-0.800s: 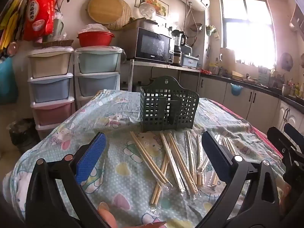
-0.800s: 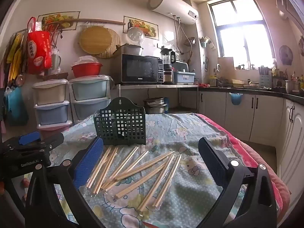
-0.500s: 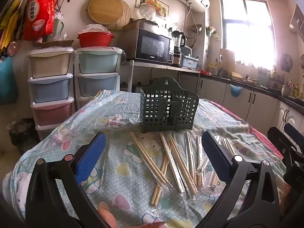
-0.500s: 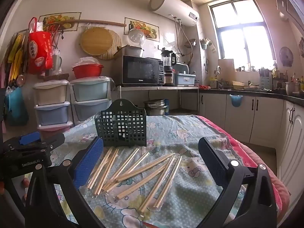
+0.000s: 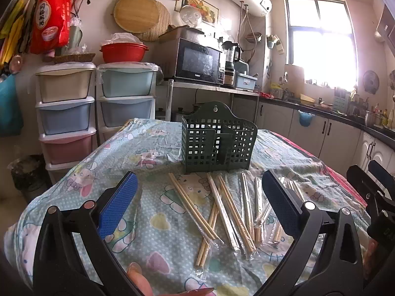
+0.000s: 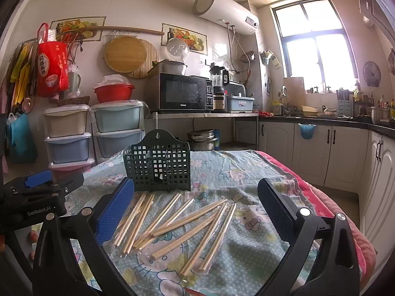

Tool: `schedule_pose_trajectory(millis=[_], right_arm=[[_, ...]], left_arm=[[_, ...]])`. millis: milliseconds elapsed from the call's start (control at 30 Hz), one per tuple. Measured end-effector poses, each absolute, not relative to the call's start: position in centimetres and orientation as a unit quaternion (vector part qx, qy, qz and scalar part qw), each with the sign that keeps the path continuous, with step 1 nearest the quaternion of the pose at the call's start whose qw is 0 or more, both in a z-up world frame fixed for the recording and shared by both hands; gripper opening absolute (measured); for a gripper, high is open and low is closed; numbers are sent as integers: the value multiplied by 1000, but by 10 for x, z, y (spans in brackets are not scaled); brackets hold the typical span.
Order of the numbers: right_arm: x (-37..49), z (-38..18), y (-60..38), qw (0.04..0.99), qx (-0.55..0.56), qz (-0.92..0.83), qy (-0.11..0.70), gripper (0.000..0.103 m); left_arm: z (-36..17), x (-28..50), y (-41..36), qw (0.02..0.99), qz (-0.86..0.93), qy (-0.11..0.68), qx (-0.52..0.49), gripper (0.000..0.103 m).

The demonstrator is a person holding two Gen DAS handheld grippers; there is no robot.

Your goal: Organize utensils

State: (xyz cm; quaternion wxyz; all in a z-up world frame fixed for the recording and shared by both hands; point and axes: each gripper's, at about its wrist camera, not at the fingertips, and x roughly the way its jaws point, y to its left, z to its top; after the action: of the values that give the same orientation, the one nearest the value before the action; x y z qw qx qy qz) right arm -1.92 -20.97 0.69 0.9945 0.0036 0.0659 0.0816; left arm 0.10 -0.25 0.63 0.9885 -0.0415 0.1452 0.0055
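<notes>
A dark green lattice utensil holder [image 5: 218,145] stands upright on the table; it also shows in the right wrist view [image 6: 158,164]. Several pairs of wooden chopsticks in clear wrappers [image 5: 222,207] lie scattered on the cloth in front of it, seen also in the right wrist view [image 6: 177,227]. My left gripper [image 5: 197,197] is open and empty, held above the near side of the chopsticks. My right gripper [image 6: 195,197] is open and empty, also above the chopsticks. The right gripper shows at the left view's right edge [image 5: 370,185], the left gripper at the right view's left edge [image 6: 37,192].
The table carries a light blue cartoon-print cloth [image 5: 153,153] over a pink one [image 6: 333,202]. Stacked plastic drawers [image 5: 66,113] stand beyond the table's far left. A microwave [image 6: 185,95] and kitchen counter [image 6: 321,118] line the back wall.
The right wrist view has tilted up slightly, so the holder and chopsticks sit a little lower in it. The left gripper has barely moved. Both grippers stay open.
</notes>
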Motion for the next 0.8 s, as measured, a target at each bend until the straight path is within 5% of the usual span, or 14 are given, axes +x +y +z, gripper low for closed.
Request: schedule_pose_trajectory(millis=[800], right_arm=[[-25,11,-208,994,4,85,64,97]], left_arm=[[6,0,-1,989,4,143,-42,93]])
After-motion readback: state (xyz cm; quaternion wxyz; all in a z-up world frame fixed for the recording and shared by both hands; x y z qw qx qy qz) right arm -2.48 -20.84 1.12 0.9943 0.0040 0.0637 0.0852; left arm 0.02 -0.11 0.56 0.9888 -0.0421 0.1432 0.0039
